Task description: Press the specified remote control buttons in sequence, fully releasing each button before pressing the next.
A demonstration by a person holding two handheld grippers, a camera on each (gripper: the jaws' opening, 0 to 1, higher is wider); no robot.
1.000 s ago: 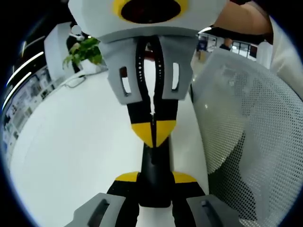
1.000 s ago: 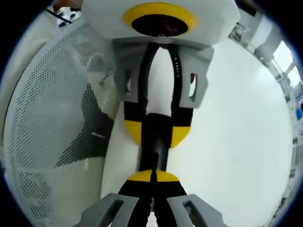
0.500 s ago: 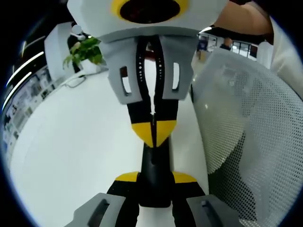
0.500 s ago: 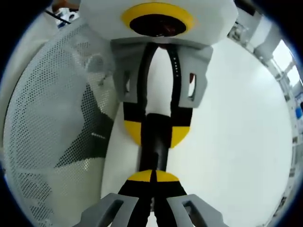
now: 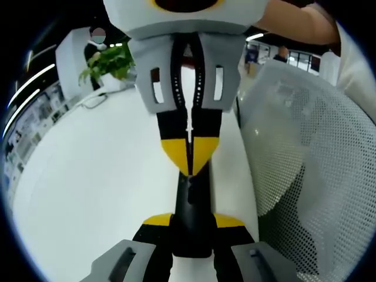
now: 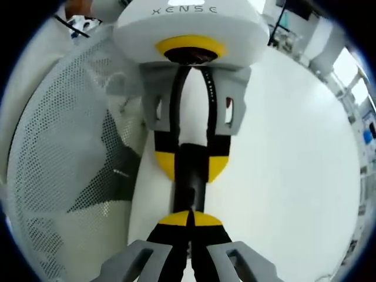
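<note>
A slim black remote [image 5: 191, 202] is clamped between the yellow-tipped jaws of my left gripper [image 5: 191, 222], which is shut on its near end. My right gripper [image 5: 189, 161] comes in from the top of the left gripper view, jaws shut together, its yellow tip resting on or just above the remote's upper face. From the right gripper view, my right gripper [image 6: 189, 218] is shut at the bottom, its tip at the remote [image 6: 191, 188]. Beyond it the left gripper [image 6: 191, 165] grips the remote's other end. The buttons are hidden.
Everything is held over a white table [image 5: 88, 176]. A white mesh chair back [image 5: 305, 153] stands close on one side, also seen as the mesh chair [image 6: 64, 153]. A green plant [image 5: 108, 61] and a cable [image 5: 94, 100] lie at the table's far end. A person's arm [image 5: 299, 23] shows above.
The right gripper has drawn back slightly, its tip shifting a little up along the remote in the left gripper view. Both grippers stay shut and the remote stays held.
</note>
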